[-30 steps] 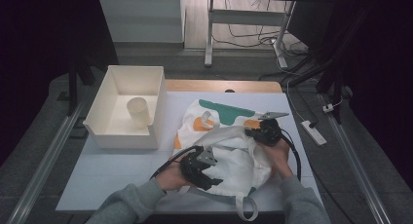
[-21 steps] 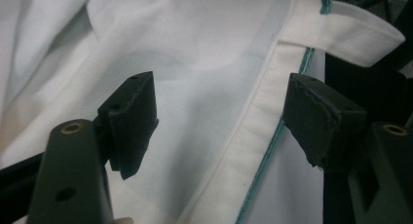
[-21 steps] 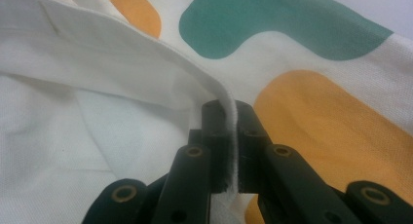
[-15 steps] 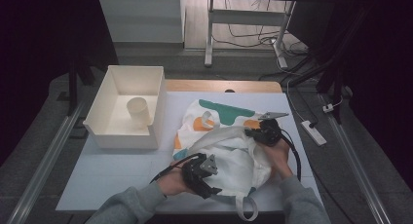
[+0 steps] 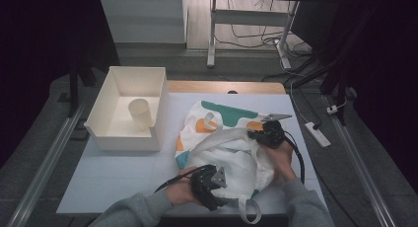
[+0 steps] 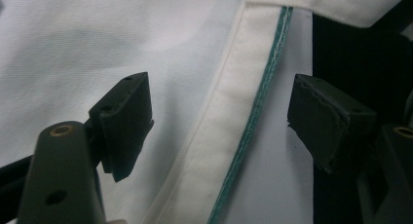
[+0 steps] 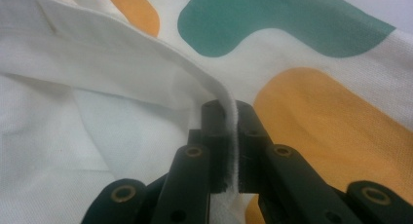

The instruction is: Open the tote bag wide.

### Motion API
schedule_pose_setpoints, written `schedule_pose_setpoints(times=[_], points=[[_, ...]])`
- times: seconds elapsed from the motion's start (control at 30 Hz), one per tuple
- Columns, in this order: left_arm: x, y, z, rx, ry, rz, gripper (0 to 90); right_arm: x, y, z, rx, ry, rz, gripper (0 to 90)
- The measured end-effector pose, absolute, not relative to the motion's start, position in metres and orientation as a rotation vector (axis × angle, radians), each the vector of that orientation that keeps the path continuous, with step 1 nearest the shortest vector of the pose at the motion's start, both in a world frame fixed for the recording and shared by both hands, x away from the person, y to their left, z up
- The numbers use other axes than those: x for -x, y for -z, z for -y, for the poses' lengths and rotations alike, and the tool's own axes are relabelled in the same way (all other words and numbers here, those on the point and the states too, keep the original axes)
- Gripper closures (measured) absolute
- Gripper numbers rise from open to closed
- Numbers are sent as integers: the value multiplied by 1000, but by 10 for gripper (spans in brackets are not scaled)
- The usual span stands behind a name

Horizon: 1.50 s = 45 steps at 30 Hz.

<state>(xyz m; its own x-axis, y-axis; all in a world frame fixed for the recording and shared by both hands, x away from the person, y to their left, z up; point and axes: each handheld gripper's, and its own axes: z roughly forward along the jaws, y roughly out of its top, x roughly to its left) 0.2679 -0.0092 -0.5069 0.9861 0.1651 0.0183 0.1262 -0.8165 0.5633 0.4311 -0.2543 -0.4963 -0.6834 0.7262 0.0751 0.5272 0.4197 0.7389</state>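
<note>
A white cloth tote bag (image 5: 231,150) with green and orange shapes lies crumpled on the table, right of centre. My right gripper (image 5: 252,134) is at its far right side, shut on a fold of the bag's rim (image 7: 233,114); the cloth (image 7: 302,34) runs out between the pressed pads. My left gripper (image 5: 223,189) is at the bag's near left side. Its jaws have just been opening and stand wide apart (image 6: 219,121). The bag's hem (image 6: 229,136) with teal stitching lies between and beyond them, with neither pad pressing on it.
A white open bin (image 5: 111,131) stands at the table's left with a pale cup (image 5: 140,112) inside. A loop of the bag's strap (image 5: 249,213) hangs at the table's near edge. A power strip (image 5: 316,134) lies on the floor at the right.
My left gripper has slid toward the table's near edge and a little right, along the bag's side, and its jaws have spread. The right gripper has kept still on the rim.
</note>
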Motion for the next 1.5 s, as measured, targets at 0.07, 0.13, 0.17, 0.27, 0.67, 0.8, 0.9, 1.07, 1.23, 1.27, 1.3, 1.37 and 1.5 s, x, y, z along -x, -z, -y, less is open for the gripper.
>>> schedule_pose_setpoints(times=[0.07, 0.13, 0.17, 0.27, 0.67, 0.8, 0.9, 1.07, 1.23, 1.27, 1.3, 1.37, 1.5], points=[[-267, 509, 11, -2548, -85, -194, 241, -431, 496, 254, -1094, -1120, -2420, 850], [-266, 511, 13, -2557, -100, -198, 241, -431, 496, 254, -1097, -1117, -2421, 847], [-266, 511, 13, -2561, -113, -203, 245, -431, 496, 254, -1097, -1116, -2422, 847], [-267, 513, 14, -2563, -122, -216, 268, -431, 496, 254, -1097, -1116, -2421, 847], [-271, 515, 10, -2557, -147, -200, 531, -431, 496, 254, -1094, -1119, -2420, 847], [-274, 513, 7, -2535, -152, -210, 613, -431, 496, 255, -1092, -1113, -2421, 847], [-275, 511, 5, -2525, -156, -208, 662, -431, 496, 255, -1092, -1118, -2420, 847], [-276, 510, 3, -2511, -157, -203, 807, -431, 496, 255, -1090, -1118, -2421, 847], [-278, 510, 2, -2514, -146, -211, 860, -431, 496, 255, -1089, -1118, -2420, 847], [-279, 510, 2, -2514, -135, -213, 865, -431, 496, 255, -1089, -1118, -2420, 847], [-279, 510, 1, -2515, -126, -211, 869, -431, 496, 255, -1089, -1118, -2420, 847], [-280, 508, 0, -2509, -96, -214, 873, -431, 496, 255, -1089, -1117, -2419, 847], [-279, 504, -4, -2484, -56, -202, 874, -430, 494, 255, -1075, -1116, -2416, 849]])
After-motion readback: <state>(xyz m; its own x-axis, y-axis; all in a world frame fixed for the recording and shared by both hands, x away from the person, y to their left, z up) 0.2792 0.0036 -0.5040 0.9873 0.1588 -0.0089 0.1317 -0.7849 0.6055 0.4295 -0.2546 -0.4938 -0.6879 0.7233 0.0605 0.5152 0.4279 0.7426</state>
